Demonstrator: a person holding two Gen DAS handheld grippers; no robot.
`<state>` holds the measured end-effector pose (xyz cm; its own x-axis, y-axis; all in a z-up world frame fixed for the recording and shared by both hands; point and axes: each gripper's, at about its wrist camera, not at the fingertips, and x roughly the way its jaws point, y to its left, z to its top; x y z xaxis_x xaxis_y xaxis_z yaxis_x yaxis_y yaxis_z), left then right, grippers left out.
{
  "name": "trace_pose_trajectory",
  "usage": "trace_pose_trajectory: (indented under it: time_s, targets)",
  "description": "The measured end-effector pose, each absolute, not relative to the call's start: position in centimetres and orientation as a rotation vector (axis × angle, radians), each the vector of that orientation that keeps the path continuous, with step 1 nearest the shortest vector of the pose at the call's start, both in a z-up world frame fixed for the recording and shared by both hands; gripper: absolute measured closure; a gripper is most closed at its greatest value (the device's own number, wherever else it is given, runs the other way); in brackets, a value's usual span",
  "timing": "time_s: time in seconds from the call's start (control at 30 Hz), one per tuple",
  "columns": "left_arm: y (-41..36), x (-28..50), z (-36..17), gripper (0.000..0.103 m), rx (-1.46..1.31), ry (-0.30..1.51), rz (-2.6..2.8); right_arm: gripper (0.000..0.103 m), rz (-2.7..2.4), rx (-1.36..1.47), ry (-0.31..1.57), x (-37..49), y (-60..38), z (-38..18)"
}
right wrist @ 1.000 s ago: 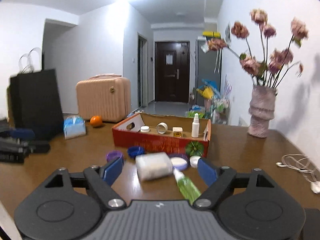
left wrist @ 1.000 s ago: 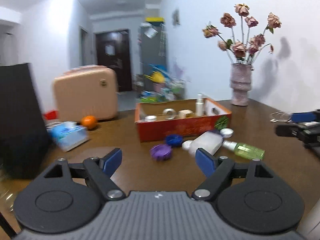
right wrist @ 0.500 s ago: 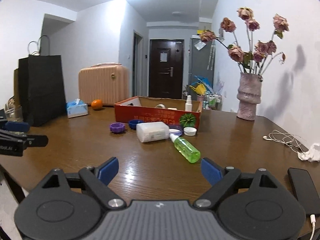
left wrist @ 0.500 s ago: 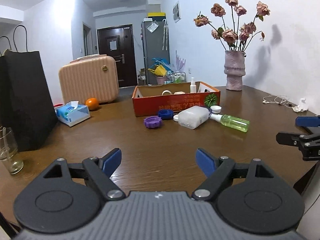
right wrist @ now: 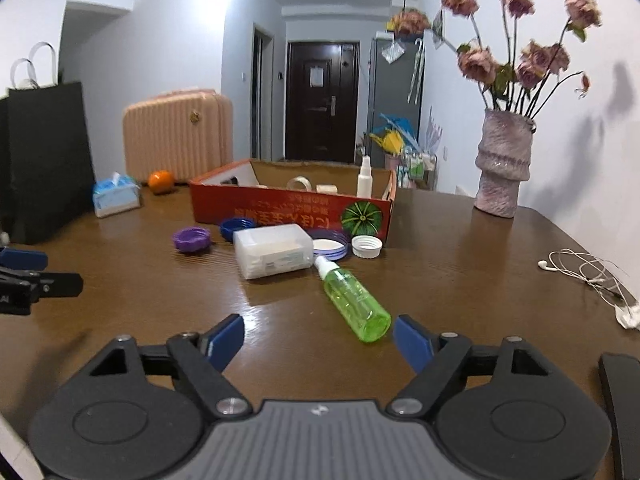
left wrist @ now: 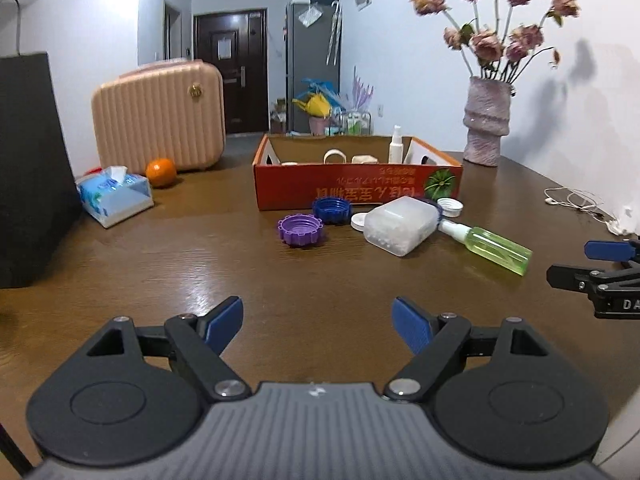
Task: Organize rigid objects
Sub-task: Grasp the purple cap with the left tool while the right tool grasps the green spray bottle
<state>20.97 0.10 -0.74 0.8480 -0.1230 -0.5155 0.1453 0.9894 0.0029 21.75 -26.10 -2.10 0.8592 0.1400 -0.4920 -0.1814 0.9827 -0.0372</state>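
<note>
An open red cardboard box (left wrist: 356,188) (right wrist: 292,208) sits mid-table with a white spray bottle (left wrist: 395,145), a tape roll and small jars inside. In front of it lie a purple lid (left wrist: 301,230) (right wrist: 192,239), a blue lid (left wrist: 332,209), a white cap (right wrist: 366,246), a clear plastic case (left wrist: 400,230) (right wrist: 273,251) and a green spray bottle (left wrist: 492,249) (right wrist: 355,304) on its side. My left gripper (left wrist: 318,322) is open and empty, well short of the purple lid. My right gripper (right wrist: 318,338) is open and empty, the green bottle's base near its right finger.
A tissue pack (left wrist: 115,195), an orange (left wrist: 161,173) and a pink suitcase (left wrist: 158,116) stand at the back left. A black paper bag (left wrist: 28,168) stands at the left. A vase of dried roses (right wrist: 503,168) is at the back right, earphones (right wrist: 584,272) at the right edge.
Both grippers have moved forward toward the objects after an earlier pull-back; the items now look larger. Both stay open and empty.
</note>
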Motion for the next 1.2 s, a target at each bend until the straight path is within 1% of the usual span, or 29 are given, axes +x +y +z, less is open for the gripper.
trace_pose_trajectory:
  time_s: [0.07, 0.2, 0.27, 0.33, 0.47, 0.53, 0.57, 0.67, 0.77, 0.8, 0.83, 0.9, 0.93, 1.0, 1.03, 1.07, 1.2]
  targets:
    - [0.2, 23.1, -1.0, 0.019, 0.036, 0.558, -0.151, 0.027, 0.174, -0.1, 0.536, 24.1, -26.0, -2.3]
    - [0.5, 27.9, -1.9, 0.02, 0.003, 0.624, -0.182, 0.034, 0.183, -0.138, 0.582, 28.9, -25.5, -3.0]
    - [0.4, 30.1, -2.5, 0.021, 0.003, 0.651, -0.196, 0.035, 0.193, -0.146, 0.597, 30.7, -25.3, -3.4]
    - [0.4, 32.0, -3.0, 0.022, 0.013, 0.667, -0.201, 0.039, 0.192, -0.168, 0.62, 32.6, -25.0, -3.9]
    - [0.4, 36.0, -3.7, 0.023, 0.047, 0.687, -0.185, 0.04, 0.183, -0.171, 0.663, 35.7, -24.8, -4.7]
    - [0.3, 37.8, -3.9, 0.023, 0.043, 0.699, -0.197, 0.047, 0.187, -0.16, 0.687, 37.1, -24.8, -5.1]
    - [0.4, 38.7, -4.2, 0.025, 0.038, 0.715, -0.192, 0.048, 0.184, -0.155, 0.697, 37.7, -24.8, -5.3]
    - [0.1, 40.7, -4.5, 0.026, 0.044, 0.714, -0.192, 0.055, 0.181, -0.147, 0.72, 39.1, -25.0, -5.7]
    - [-0.1, 42.3, -4.8, 0.028, 0.057, 0.721, -0.192, 0.064, 0.193, -0.152, 0.742, 40.2, -24.9, -6.1]
    - [-0.2, 42.7, -4.9, 0.028, 0.062, 0.727, -0.192, 0.071, 0.195, -0.157, 0.745, 40.3, -24.9, -6.1]
    - [-0.1, 42.9, -5.1, 0.029, 0.064, 0.727, -0.198, 0.075, 0.195, -0.164, 0.746, 40.4, -24.8, -6.1]
    - [-0.1, 43.2, -5.4, 0.033, 0.063, 0.739, -0.205, 0.079, 0.187, -0.171, 0.741, 40.4, -24.7, -6.0]
    - [-0.1, 43.3, -5.5, 0.035, 0.06, 0.75, -0.205, 0.083, 0.188, -0.167, 0.735, 40.3, -24.8, -5.8]
    - [0.0, 43.3, -5.7, 0.039, 0.059, 0.751, -0.201, 0.083, 0.188, -0.153, 0.724, 40.2, -25.0, -5.3]
    - [0.0, 43.3, -5.6, 0.045, 0.064, 0.751, -0.199, 0.083, 0.185, -0.145, 0.71, 39.8, -25.1, -4.9]
    - [-0.1, 43.2, -5.5, 0.048, 0.07, 0.749, -0.203, 0.083, 0.182, -0.144, 0.697, 39.5, -25.2, -4.5]
    - [-0.1, 42.0, -5.1, 0.048, 0.079, 0.732, -0.209, 0.083, 0.165, -0.132, 0.633, 37.5, -25.5, -2.5]
